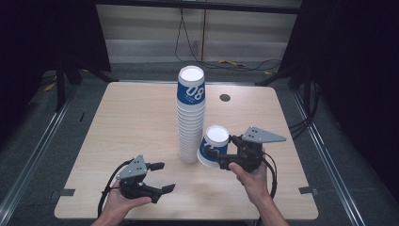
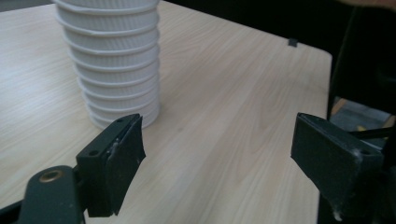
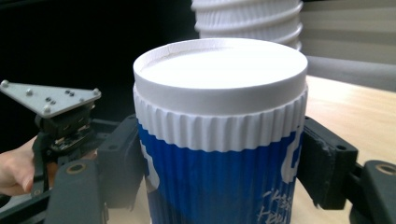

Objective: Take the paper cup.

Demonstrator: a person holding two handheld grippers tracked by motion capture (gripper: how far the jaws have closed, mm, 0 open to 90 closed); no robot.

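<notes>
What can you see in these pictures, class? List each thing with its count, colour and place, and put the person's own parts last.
Table: one, light wood, centre of the high view.
Cup stack: one tall stack of upside-down cups, white ribbed with the top cup blue and white, mid-table.
Single cup: one, blue and white, upside down, just right of the stack's foot, between the right gripper's jaws.
Round insert: one, dark, in the tabletop towards its far edge.
Cables: several, black and yellow, on the floor beyond the table.
Left gripper: one, black, near-left of the table, jaws wide apart.
Right gripper: one, black, closed on the single cup.
Hands: two, one on each gripper, at the near edge.
</notes>
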